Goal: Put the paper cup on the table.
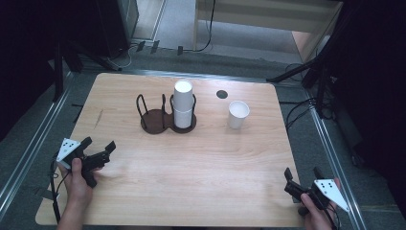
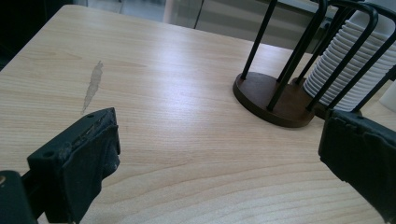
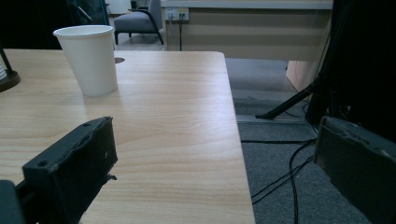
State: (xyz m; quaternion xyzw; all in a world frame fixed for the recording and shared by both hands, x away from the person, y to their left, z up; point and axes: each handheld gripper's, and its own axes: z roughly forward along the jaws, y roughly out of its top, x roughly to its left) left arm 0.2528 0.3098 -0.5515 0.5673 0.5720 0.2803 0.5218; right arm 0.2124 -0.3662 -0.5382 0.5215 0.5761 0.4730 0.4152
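Observation:
A dark brown two-ring cup holder (image 1: 155, 120) with black wire uprights stands at the middle back of the table; its right ring holds a stack of white paper cups (image 1: 182, 103), its left ring is bare. In the left gripper view the holder (image 2: 273, 100) and cup stack (image 2: 348, 65) are ahead to the right. A single white paper cup (image 1: 238, 114) stands upright to the right of the holder, also in the right gripper view (image 3: 88, 58). My left gripper (image 1: 100, 149) rests open at the table's left front. My right gripper (image 1: 302, 171) is open at the right front corner, one jaw past the table's edge.
A round dark cable hole (image 1: 221, 94) sits near the table's back edge. A pale scuff (image 2: 93, 85) marks the wood at the left. Cables (image 3: 285, 172) lie on the grey carpet off the right edge, and dark stands surround the table.

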